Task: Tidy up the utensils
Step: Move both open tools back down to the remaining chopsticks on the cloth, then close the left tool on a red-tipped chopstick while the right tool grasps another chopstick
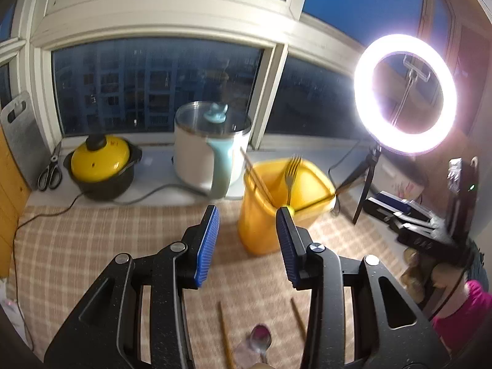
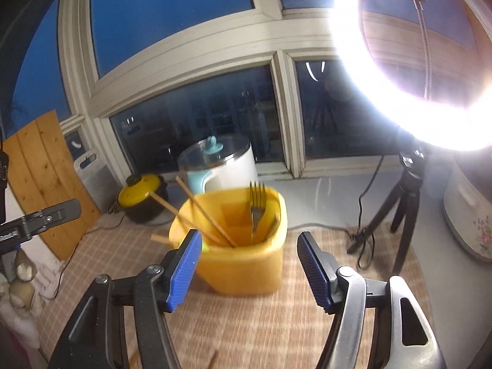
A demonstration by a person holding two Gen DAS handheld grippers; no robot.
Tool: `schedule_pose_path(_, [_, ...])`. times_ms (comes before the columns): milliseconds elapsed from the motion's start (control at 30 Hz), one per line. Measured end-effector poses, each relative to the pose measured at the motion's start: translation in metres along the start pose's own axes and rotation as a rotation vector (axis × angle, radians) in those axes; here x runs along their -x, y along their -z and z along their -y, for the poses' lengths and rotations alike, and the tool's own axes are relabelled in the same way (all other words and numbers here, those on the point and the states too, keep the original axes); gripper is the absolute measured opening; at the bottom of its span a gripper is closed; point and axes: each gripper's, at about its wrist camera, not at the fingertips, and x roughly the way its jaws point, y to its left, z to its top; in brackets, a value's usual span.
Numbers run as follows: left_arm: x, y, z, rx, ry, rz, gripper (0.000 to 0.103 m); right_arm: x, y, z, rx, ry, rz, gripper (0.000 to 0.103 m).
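Observation:
A yellow plastic container (image 1: 270, 212) stands on the checked tablecloth and holds a metal fork (image 1: 292, 172) and wooden chopsticks (image 1: 256, 178). It also shows in the right wrist view (image 2: 243, 264) with the fork (image 2: 257, 209) and chopsticks (image 2: 203, 215) inside. My left gripper (image 1: 247, 215) is open and empty, just before the container. My right gripper (image 2: 249, 240) is open and empty, its jaws either side of the container's near wall. A spoon (image 1: 261, 338) and two loose chopsticks (image 1: 224, 335) lie on the cloth under my left gripper.
On the sill stand a white electric pot (image 1: 209, 150), a yellow-lidded black pot (image 1: 101, 166), scissors (image 1: 50, 169) and a cutting board (image 1: 21, 135). A bright ring light on a tripod (image 1: 406, 92) stands at the right with cables. A wooden panel (image 2: 46, 190) leans at the left.

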Motion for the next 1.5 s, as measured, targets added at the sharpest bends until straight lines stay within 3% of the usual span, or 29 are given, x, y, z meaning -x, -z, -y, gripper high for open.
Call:
schedule_pose_path(267, [-0.005,0.045,-0.005,-0.003,-0.062,-0.097,0.038,0.017,0.030,-0.003,0.047,0.009,-0.065,0.089])
schedule_pose_path(367, [-0.008,0.065,-0.008,0.002,-0.061,-0.143,0.038,0.016,0.041,-0.007,0.070,0.002,-0.119,0.101])
schedule_pose_path(667, [-0.012,0.127,-0.001,-0.013,-0.044,-0.271,0.038,0.001,0.078,-0.010,0.064,-0.047,-0.271,0.102])
schedule_pose_path(833, [-0.010,0.158,0.012,-0.046,-0.024,-0.325,0.025,-0.013,0.096,-0.018,0.077,-0.062,-0.349,0.097])
schedule_pose_path(1000, [-0.018,0.176,0.014,-0.044,-0.024,-0.367,0.025,-0.028,0.115,-0.025,0.093,-0.076,-0.426,0.088])
schedule_pose_path(1167, [-0.025,0.174,0.003,-0.003,-0.036,-0.371,0.019,-0.043,0.131,-0.031,0.089,-0.096,-0.503,0.078])
schedule_pose_path(1400, [-0.047,0.169,-0.005,0.001,-0.053,-0.399,0.016,-0.061,0.151,-0.043,0.099,-0.097,-0.605,0.052])
schedule_pose_path(1500, [-0.056,0.169,-0.007,-0.005,-0.059,-0.412,0.016,-0.064,0.157,-0.051,0.116,-0.088,-0.623,0.051])
